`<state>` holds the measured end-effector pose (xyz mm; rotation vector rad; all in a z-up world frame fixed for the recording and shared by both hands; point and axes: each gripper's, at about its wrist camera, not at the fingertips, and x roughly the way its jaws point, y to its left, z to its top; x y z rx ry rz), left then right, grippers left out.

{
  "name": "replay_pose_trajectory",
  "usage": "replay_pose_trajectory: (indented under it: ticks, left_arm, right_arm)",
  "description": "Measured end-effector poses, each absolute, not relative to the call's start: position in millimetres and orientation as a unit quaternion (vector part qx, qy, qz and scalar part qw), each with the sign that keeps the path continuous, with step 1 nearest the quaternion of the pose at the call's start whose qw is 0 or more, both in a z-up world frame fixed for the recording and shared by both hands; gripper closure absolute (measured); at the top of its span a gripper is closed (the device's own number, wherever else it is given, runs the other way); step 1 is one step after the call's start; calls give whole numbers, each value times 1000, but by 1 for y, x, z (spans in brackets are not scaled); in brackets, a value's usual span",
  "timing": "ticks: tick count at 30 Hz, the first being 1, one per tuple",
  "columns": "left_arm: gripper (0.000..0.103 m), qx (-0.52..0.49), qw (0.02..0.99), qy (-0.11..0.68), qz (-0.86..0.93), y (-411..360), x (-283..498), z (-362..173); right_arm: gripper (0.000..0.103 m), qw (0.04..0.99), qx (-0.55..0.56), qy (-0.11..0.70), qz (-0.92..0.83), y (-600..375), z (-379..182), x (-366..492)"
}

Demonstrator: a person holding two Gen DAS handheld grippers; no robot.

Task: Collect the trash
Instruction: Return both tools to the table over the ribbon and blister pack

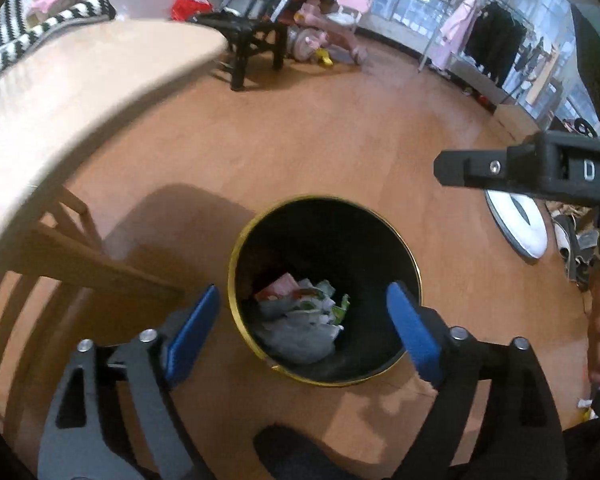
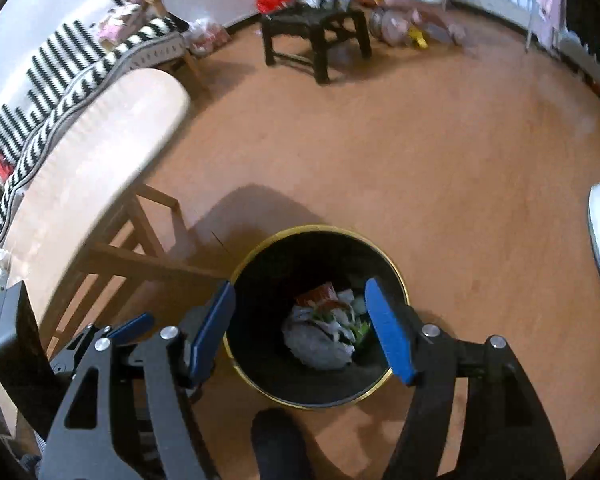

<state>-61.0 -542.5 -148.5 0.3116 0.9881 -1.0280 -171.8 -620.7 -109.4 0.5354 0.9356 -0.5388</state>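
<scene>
Left wrist view: crumpled trash point(image 1: 304, 316) blurry inside black bin point(image 1: 380, 236), directly below both wide-open, empty grippers point(image 1: 306, 326).

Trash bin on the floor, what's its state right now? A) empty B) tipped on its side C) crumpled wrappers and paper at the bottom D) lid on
C: the black bin with the gold rim stands upright and uncovered, and crumpled trash lies at its bottom; both views look down into it.
</scene>
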Motion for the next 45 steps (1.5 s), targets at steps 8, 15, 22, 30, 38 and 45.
replay_pose_trajectory:
  ticks: [8,15,22,30,38,45]
  left_arm:
    - [10,96,820,379,-418,-427,-28,-57]
    - [10,66,881,352,-310,-285,9,-12]
    - [10,44,917,340,-206,-136,28,4]
    - [10,45,929,336,-146,-26,37,14]
    - [10,61,911,389,-122,39,73,-35]
    - [10,80,900,409,-127,31,105,-67]
  right_arm:
    - [25,889,194,362,-202,-535,-37,-121]
    - [22,921,149,340,-116,-420,-6,-49]
    - [22,926,98,365,-24,-288,-7,23]
    - [22,919,65,386,32,-182,-22,68]
    - [22,904,57,419,58,-137,-48,108]
    - [22,892,91,441,49,-126,-67,156]
